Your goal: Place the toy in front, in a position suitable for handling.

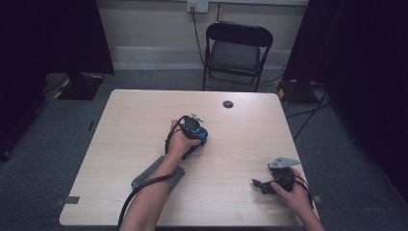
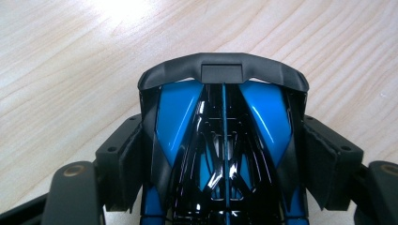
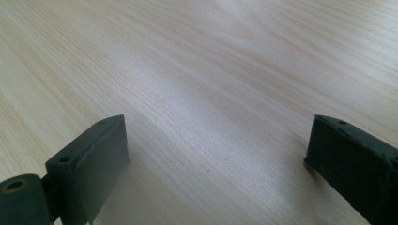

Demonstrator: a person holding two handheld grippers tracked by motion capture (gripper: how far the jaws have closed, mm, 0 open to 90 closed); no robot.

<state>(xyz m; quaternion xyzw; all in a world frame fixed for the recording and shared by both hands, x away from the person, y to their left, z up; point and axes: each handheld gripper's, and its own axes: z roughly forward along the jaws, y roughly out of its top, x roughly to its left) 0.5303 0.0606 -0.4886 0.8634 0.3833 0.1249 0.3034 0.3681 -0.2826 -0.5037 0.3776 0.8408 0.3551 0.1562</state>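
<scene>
A glossy blue and black toy car (image 2: 265,117) with a black bumper at its front sits between the jaws of my left gripper (image 2: 225,161), which is shut on its sides. In the high view the left gripper (image 1: 194,131) is near the middle of the light wooden table (image 1: 139,120), pointing down at it, with the car's blue (image 1: 203,135) showing below the hand. My right gripper (image 1: 261,186) rests low near the front right edge. Its jaws stand wide apart over bare wood, with nothing between them, in the right gripper view (image 3: 220,154).
A grey cloth (image 1: 150,174) lies under the left forearm near the table's front. A round cable hole (image 1: 228,104) sits at the table's far edge. A black folding chair (image 1: 236,50) stands behind the table. Black curtains hang at both sides.
</scene>
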